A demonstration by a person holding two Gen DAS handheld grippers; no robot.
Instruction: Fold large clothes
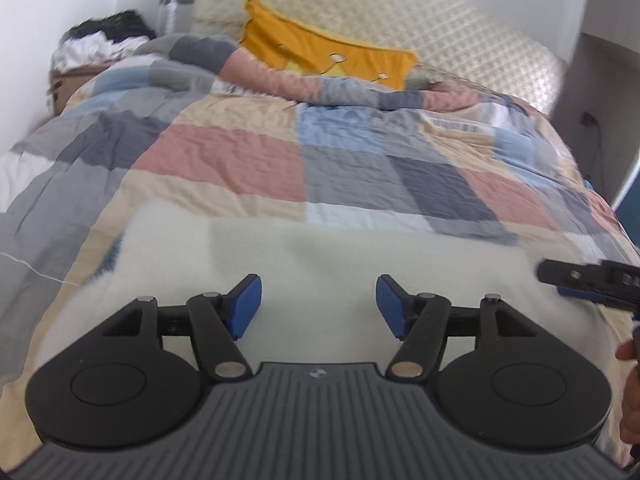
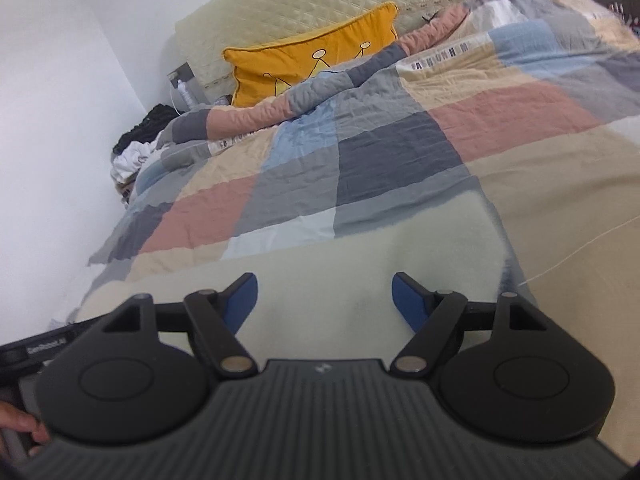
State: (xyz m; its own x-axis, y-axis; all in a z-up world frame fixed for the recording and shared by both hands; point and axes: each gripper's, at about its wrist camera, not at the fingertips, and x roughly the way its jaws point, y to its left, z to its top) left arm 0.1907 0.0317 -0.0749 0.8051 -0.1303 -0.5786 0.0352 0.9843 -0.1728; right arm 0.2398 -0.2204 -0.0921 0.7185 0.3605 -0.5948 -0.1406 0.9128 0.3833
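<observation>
A cream fleecy garment lies flat on the near part of the bed, seen also in the right wrist view. My left gripper hovers over its near part, jaws wide apart, blue pads bare, nothing between them. My right gripper stands likewise open over the same cream garment, with nothing gripped. In the left wrist view the right gripper's fingers reach in from the right edge, above the garment's right side.
A patchwork quilt covers the bed. A yellow cushion leans on the quilted cream headboard. A heap of dark and white clothes sits on a box at the far left by the white wall. A person's hand shows lower left.
</observation>
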